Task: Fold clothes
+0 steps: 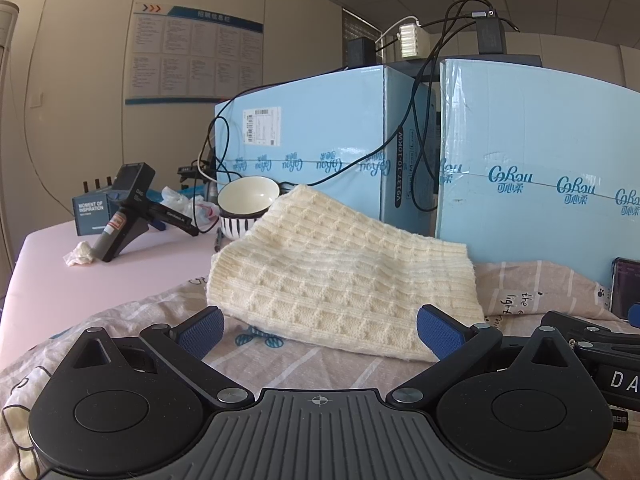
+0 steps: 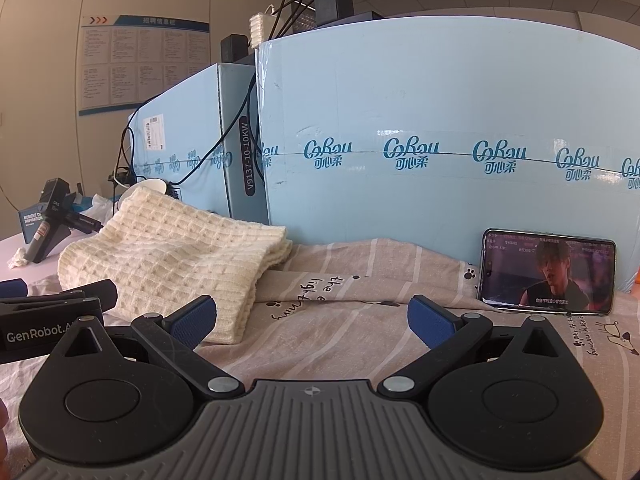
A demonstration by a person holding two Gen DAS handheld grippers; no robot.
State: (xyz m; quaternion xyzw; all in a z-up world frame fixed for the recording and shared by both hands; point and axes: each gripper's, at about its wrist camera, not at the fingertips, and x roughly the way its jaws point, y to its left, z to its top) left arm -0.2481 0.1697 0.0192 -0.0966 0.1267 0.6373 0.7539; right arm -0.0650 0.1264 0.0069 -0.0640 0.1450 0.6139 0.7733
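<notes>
Two black handheld grippers with blue ribbed pads, left gripper (image 1: 320, 330) and right gripper (image 2: 312, 320), both spread wide and empty over a printed beige bedsheet (image 2: 360, 344).

Folded cream waffle-knit sweater (image 1: 340, 280) just ahead on the sheet, far edge propped against pale blue cardboard boxes (image 2: 440, 128). Likely soft, light, floppy; best pinched at near corners or the ribbed hem. Nearby: black-and-white striped bowl (image 1: 246, 208) touching behind, dangling black cables (image 1: 404, 140), playing phone (image 2: 548, 272) leaning at right.
</notes>
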